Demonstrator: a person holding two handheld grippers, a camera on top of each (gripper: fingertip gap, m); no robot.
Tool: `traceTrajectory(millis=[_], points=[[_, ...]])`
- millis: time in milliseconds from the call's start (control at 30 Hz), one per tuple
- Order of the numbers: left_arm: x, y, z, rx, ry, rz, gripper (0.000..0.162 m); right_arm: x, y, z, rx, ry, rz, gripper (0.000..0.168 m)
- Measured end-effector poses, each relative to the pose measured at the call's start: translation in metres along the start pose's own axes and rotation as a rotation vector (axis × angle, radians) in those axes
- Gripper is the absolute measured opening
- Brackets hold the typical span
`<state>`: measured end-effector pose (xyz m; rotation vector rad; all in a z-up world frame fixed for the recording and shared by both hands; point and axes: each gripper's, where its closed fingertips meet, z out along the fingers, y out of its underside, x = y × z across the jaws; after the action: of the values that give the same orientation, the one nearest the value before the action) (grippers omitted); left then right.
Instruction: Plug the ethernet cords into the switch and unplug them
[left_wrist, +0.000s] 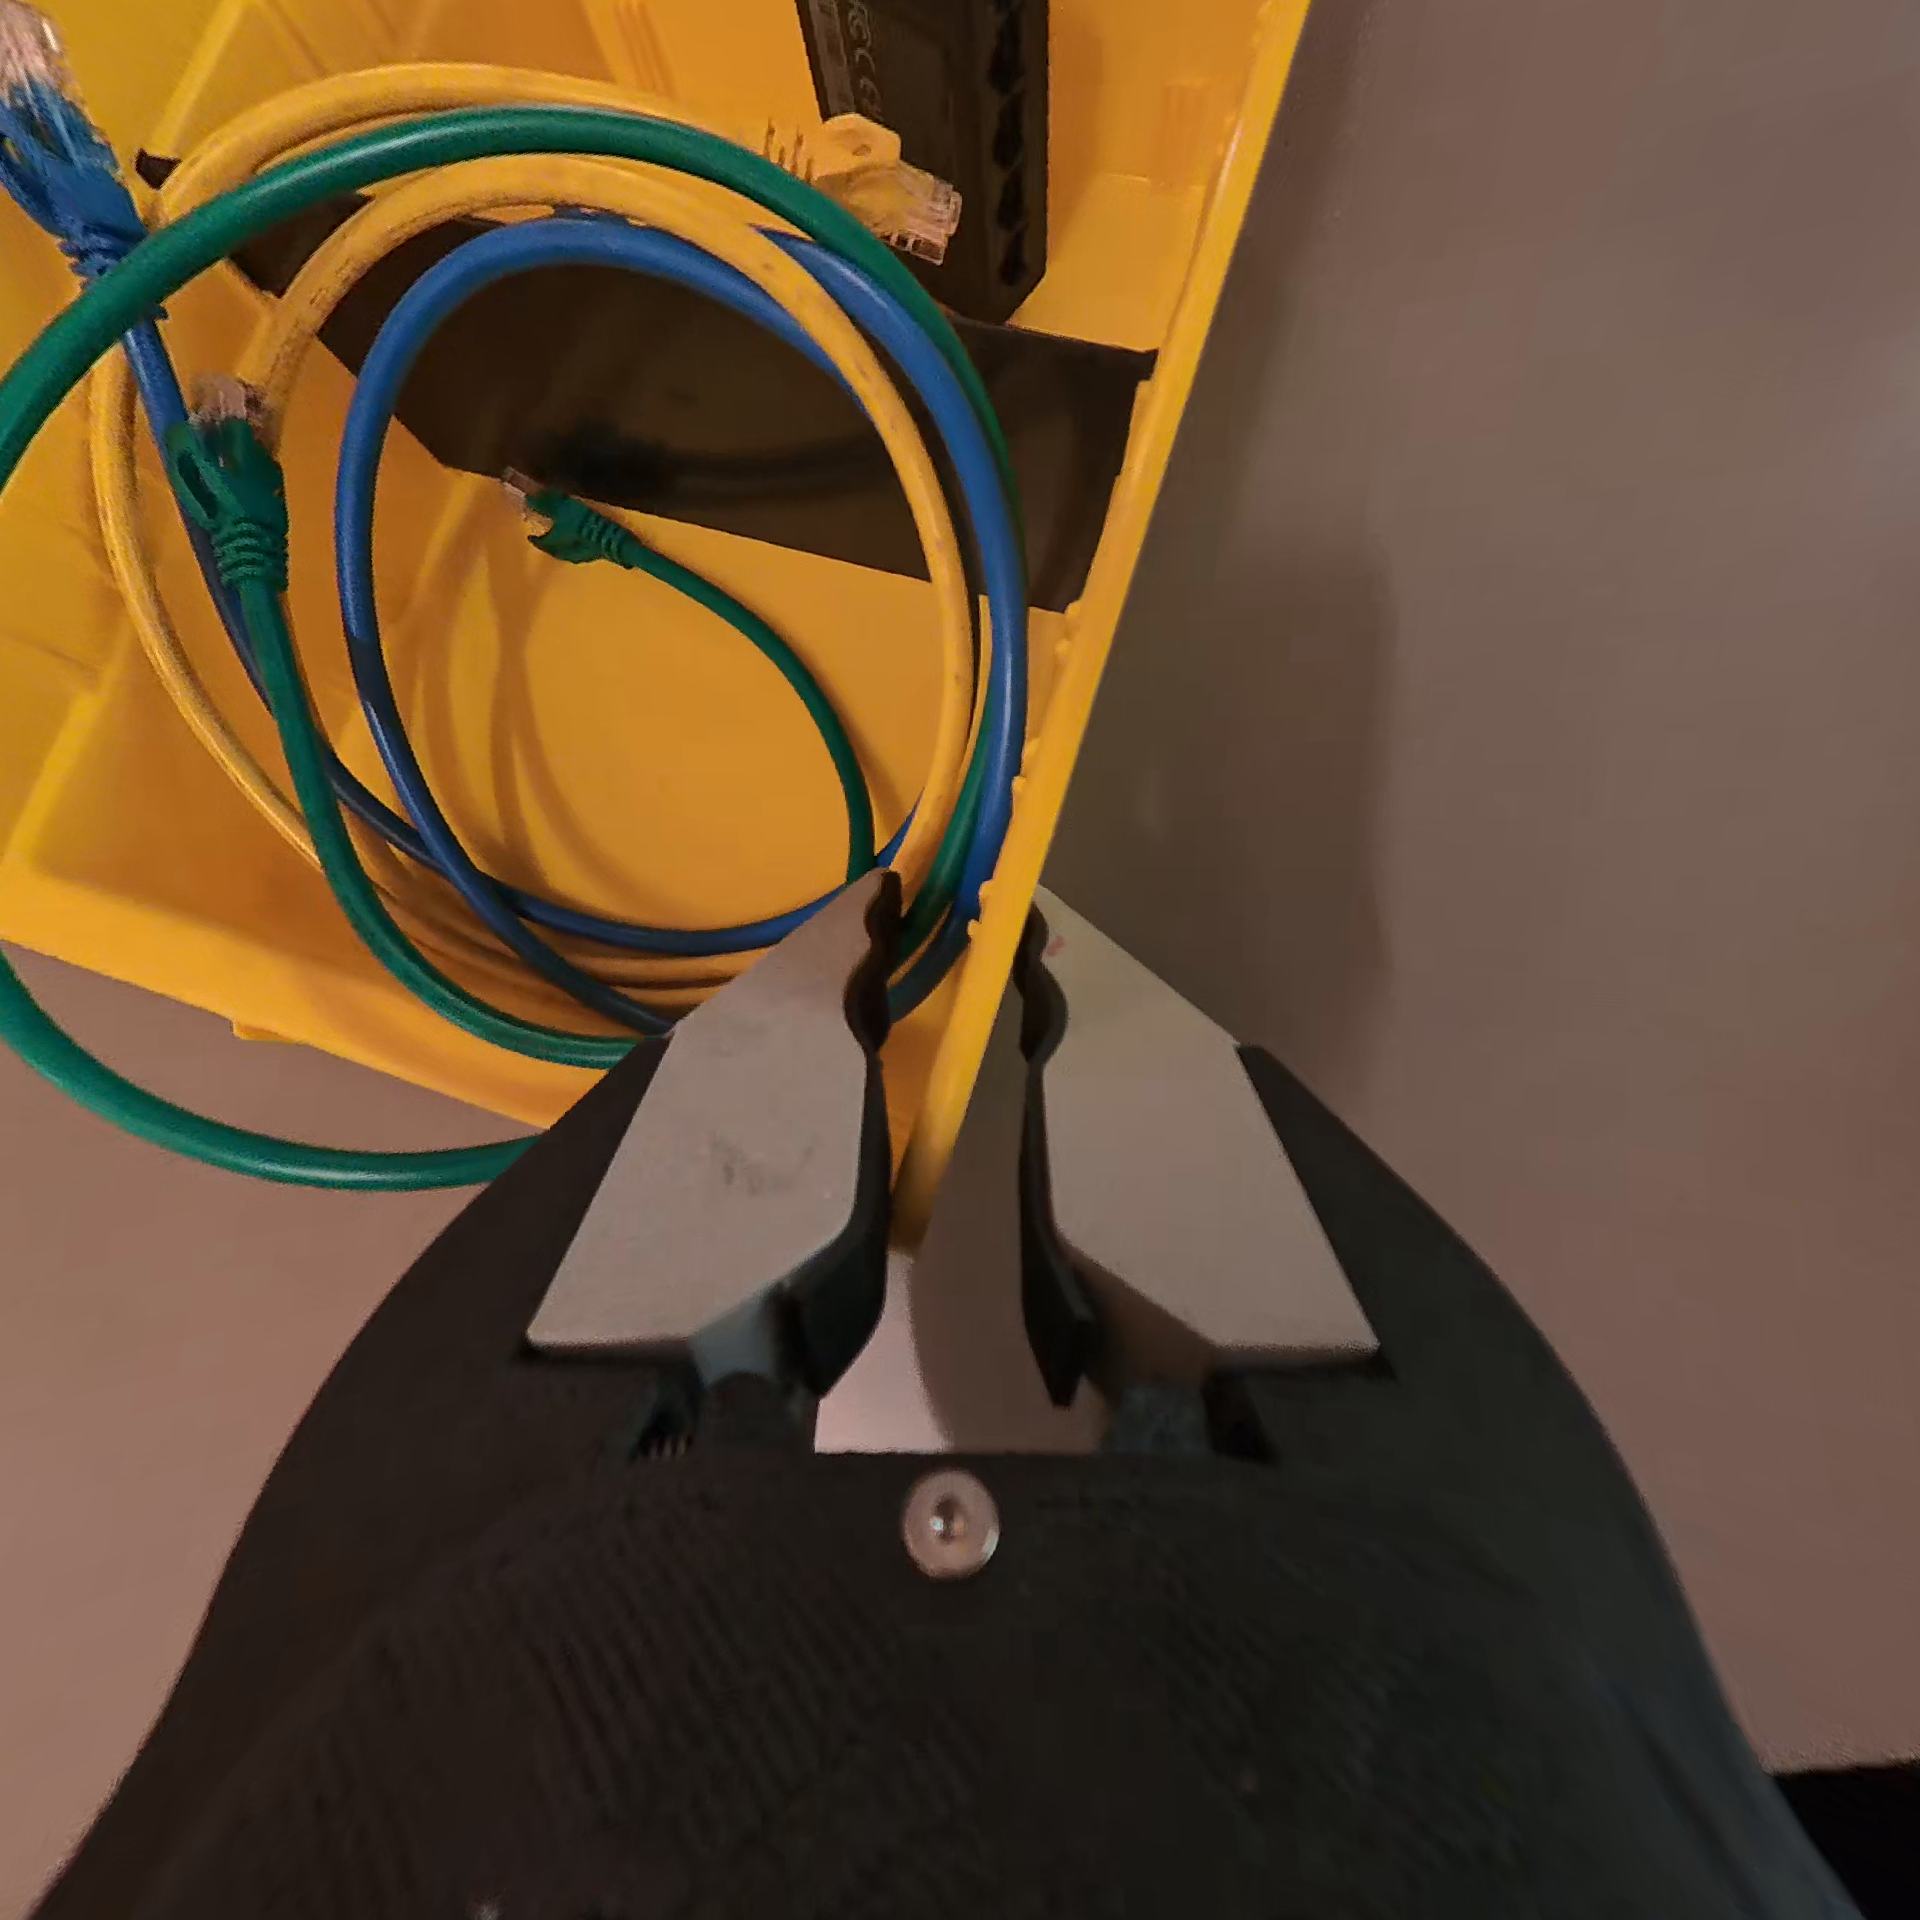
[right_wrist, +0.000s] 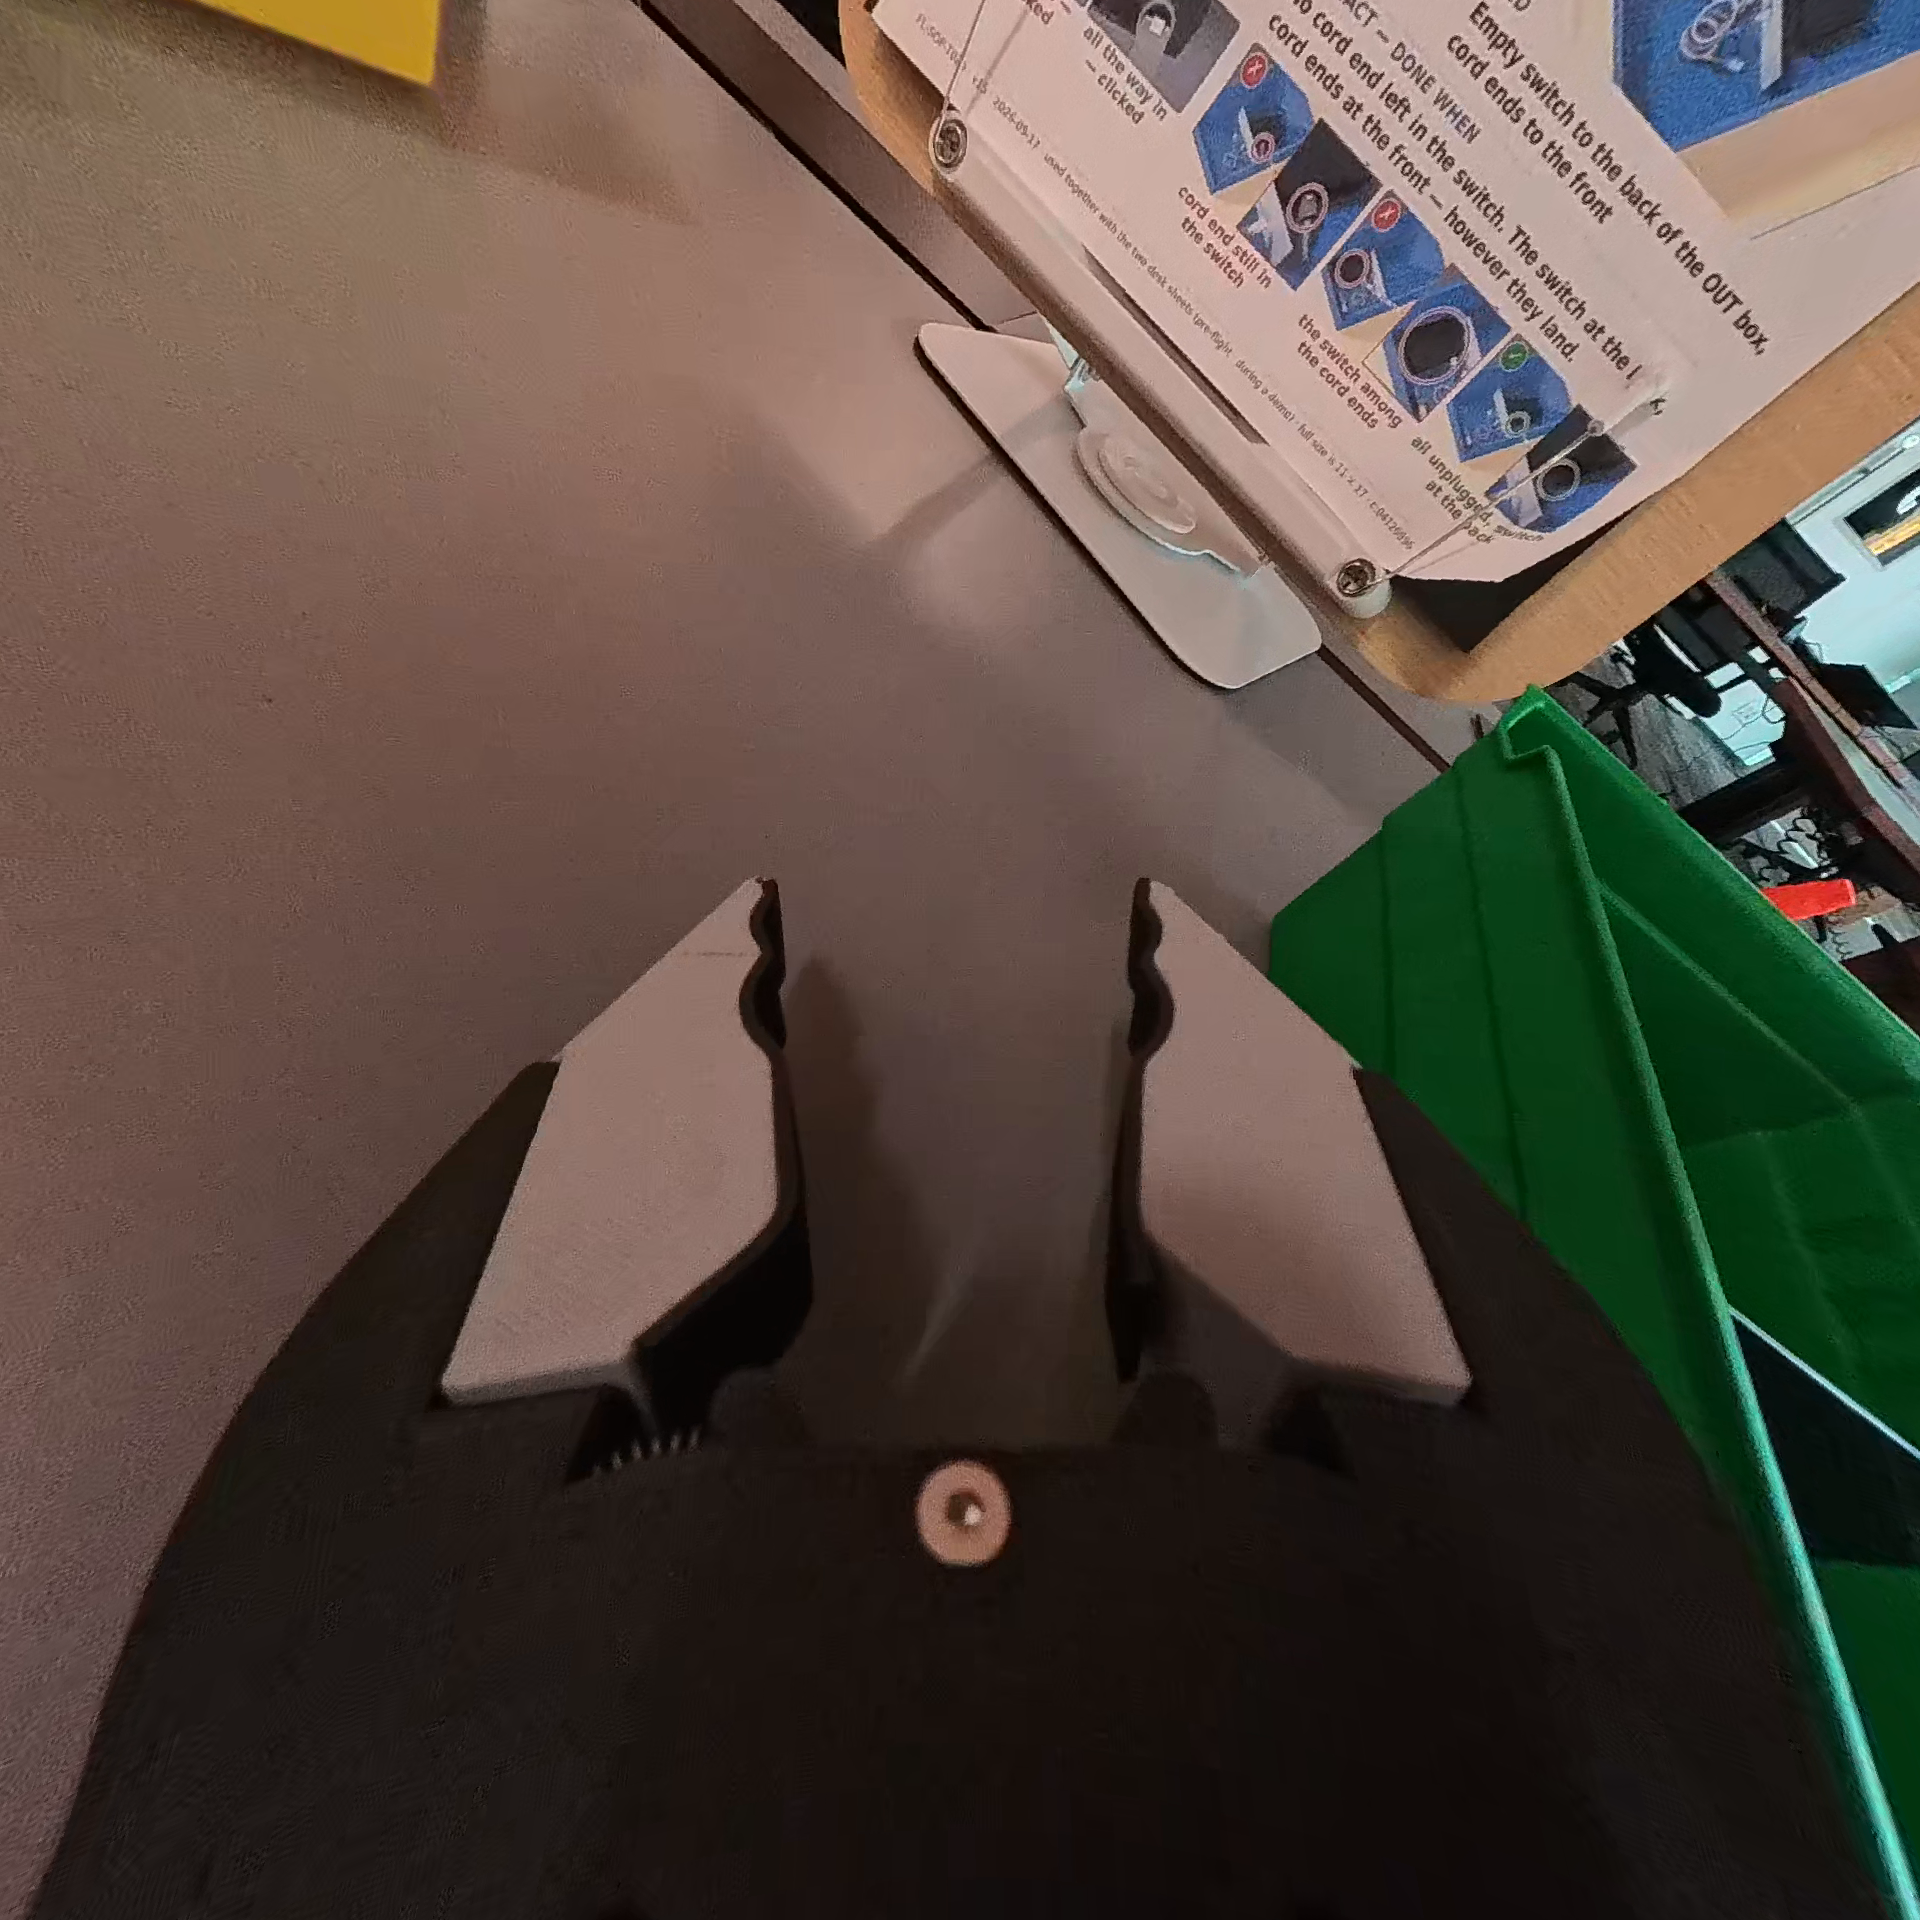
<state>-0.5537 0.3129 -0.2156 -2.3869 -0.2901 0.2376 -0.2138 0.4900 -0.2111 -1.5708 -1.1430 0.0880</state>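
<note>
- The left gripper has its jaws set astride the side wall of a yellow bin, one finger inside and one outside; a narrow gap shows between them and the wall, so whether they pinch it I cannot tell.
- Inside the bin lie three coiled ethernet cords: a yellow cord, a blue cord and a green cord.
- The green cord loops out over the bin's near edge onto the grey desk.
- One green plug lies free on the bin floor; another sits at the left beside the blue cord's plug.
- The black switch stands at the far end of the bin, with the yellow plug just beside it, not inserted.
- The right gripper hovers over bare desk with its jaws wide apart, holding nothing.
- A green bin stands to its right, and an instruction sheet on a stand lies beyond.
</note>
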Motion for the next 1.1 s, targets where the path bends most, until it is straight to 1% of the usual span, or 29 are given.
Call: traceTrajectory(millis=[100,133,167,200,267,300,367,400,467,533,600,767,833,933,1033,1100], points=[[0.0,0.0,0.001,-0.003,-0.028,-0.004,0.019,0.0,0.0,0.0,-0.001,0.003,-0.005,0.065],[0.01,-0.001,0.0,-0.009,-0.012,0.018,0.023,0.0,0.0,0.0,-0.001,0.003,-0.006,0.065],[0.03,-0.001,-0.002,-0.016,0.063,0.06,0.039,0.0,0.0,0.0,-0.003,0.004,-0.008,0.065],[0.051,-0.001,-0.005,-0.017,0.14,0.092,0.048,0.0,0.001,0.001,-0.005,0.004,-0.008,0.065],[0.082,-0.002,-0.011,-0.02,0.229,0.143,0.047,0.0,0.001,0.001,-0.006,0.005,-0.007,0.065],[0.095,-0.001,-0.014,-0.024,0.269,0.168,0.048,0.0,0.0,0.0,-0.003,0.006,-0.006,0.065],[0.112,0.001,-0.022,-0.031,0.329,0.211,0.054,0.001,-0.001,0.0,0.005,0.007,0.0,0.065],[0.116,0.001,-0.027,-0.029,0.344,0.227,0.054,0.001,-0.001,-0.001,0.008,0.007,0.005,0.065],[0.115,-0.001,-0.037,-0.01,0.339,0.246,0.053,0.002,-0.001,-0.001,0.01,0.003,0.016,0.065],[0.106,-0.005,-0.046,0.015,0.305,0.249,0.06,0.002,-0.001,-0.001,0.012,0.0,0.024,0.065],[0.1,-0.007,-0.054,0.038,0.301,0.24,0.062,0.002,-0.001,-0.001,0.014,-0.001,0.026,0.065],[0.08,-0.018,-0.073,0.112,0.241,0.22,0.059,0.002,-0.002,-0.001,0.015,0.002,0.018,0.065],[0.078,-0.027,-0.08,0.165,0.233,0.202,0.058,0.001,-0.002,-0.001,0.016,0.0,0.015,0.062],[0.086,-0.041,-0.084,0.242,0.266,0.164,0.058,0.002,-0.007,-0.005,0.044,-0.003,0.046,0.058],[0.084,-0.055,-0.086,0.308,0.232,0.145,0.058,0.0,-0.013,-0.008,0.084,-0.038,0.098,0.06],[0.086,-0.055,-0.086,0.314,0.231,0.157,0.058,0.001,-0.015,-0.01,0.105,-0.057,0.13,0.06]])
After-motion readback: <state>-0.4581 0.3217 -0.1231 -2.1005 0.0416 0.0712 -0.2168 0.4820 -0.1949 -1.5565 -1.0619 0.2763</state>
